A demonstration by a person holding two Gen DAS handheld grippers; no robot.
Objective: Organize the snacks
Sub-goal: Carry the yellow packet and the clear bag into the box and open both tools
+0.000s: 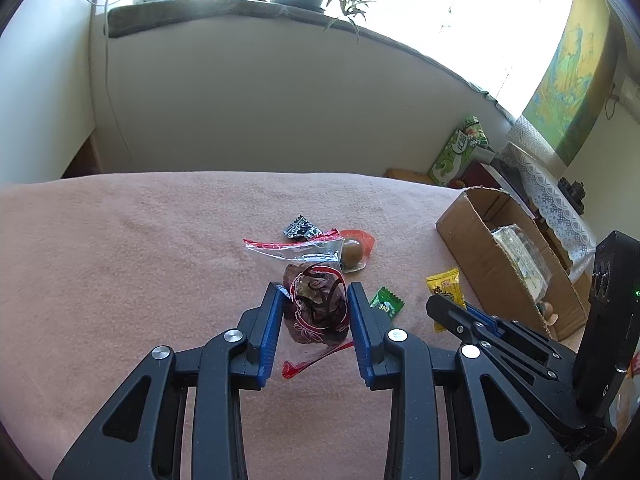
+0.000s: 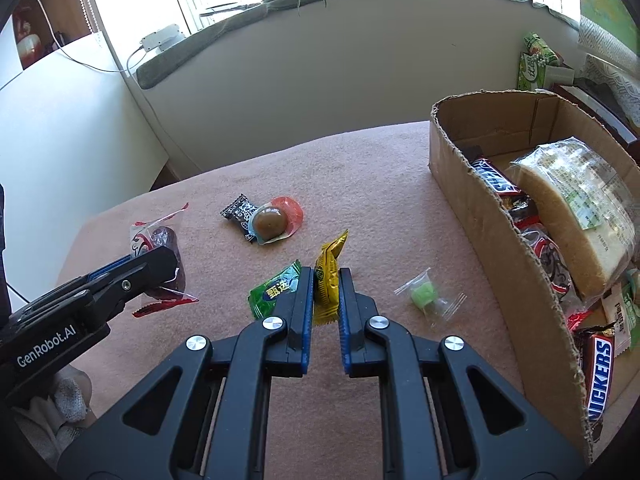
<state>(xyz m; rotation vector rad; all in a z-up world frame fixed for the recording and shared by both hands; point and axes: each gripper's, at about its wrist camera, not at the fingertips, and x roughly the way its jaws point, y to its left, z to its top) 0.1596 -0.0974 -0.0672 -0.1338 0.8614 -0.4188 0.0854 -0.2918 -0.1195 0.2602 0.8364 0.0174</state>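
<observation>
My left gripper (image 1: 316,294) is shut on a clear red-edged packet of dark dried fruit (image 1: 320,314), whose lower red edge dangles below the fingers. In the right wrist view that gripper (image 2: 166,262) and its packet (image 2: 160,240) are at the left. My right gripper (image 2: 326,278) is shut on a yellow snack packet (image 2: 329,264) standing on edge on the pink cloth; the left wrist view shows the same packet (image 1: 444,282). Loose on the cloth lie a green packet (image 2: 272,292), a black candy (image 2: 239,211), a brown egg in orange-rimmed wrap (image 2: 274,220) and a clear packet with a green sweet (image 2: 425,294).
An open cardboard box (image 2: 460,184) stands at the right, holding Snickers bars (image 2: 600,376), wrapped bread (image 2: 580,216) and other packets. The pink cloth (image 1: 140,240) ends at a far edge before a white wall. A green carton (image 1: 458,152) sits behind the box.
</observation>
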